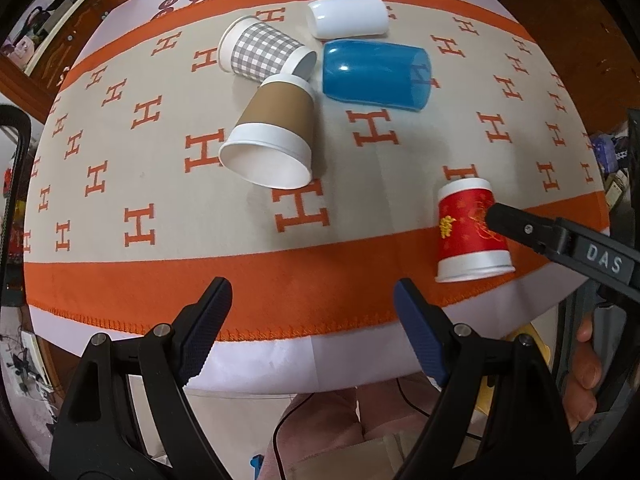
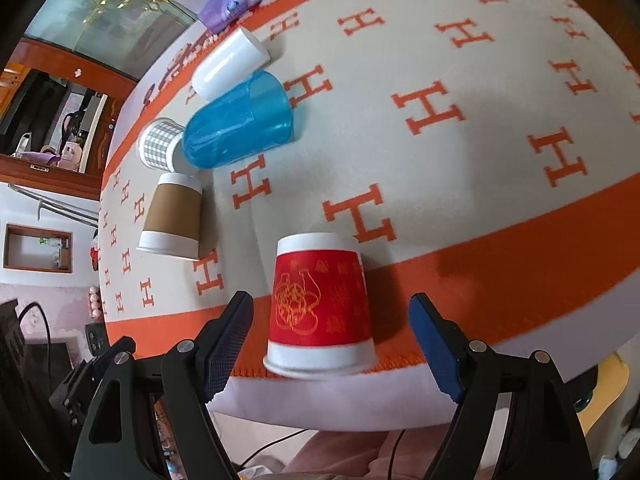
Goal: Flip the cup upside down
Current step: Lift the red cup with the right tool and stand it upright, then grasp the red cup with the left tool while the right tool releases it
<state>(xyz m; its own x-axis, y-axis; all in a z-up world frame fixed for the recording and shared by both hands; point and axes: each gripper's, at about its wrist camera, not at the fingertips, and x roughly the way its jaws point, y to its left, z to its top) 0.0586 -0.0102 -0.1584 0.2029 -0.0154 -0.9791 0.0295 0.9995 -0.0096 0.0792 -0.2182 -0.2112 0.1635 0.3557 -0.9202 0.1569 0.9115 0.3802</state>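
Observation:
A red paper cup (image 2: 320, 308) with gold print stands upside down, rim on the orange band near the table's front edge; it also shows in the left wrist view (image 1: 470, 232). My right gripper (image 2: 332, 336) is open, its fingers on either side of the cup and apart from it; one finger (image 1: 516, 228) shows in front of the cup in the left wrist view. My left gripper (image 1: 312, 320) is open and empty over the front edge, left of the red cup.
A brown-sleeved paper cup (image 1: 272, 136), a grey checked cup (image 1: 264, 52), a blue plastic cup (image 1: 376, 74) and a white cup (image 1: 348, 16) lie on their sides on the cloth (image 1: 160, 184). A purple tissue pack (image 2: 232, 0) sits at the far edge.

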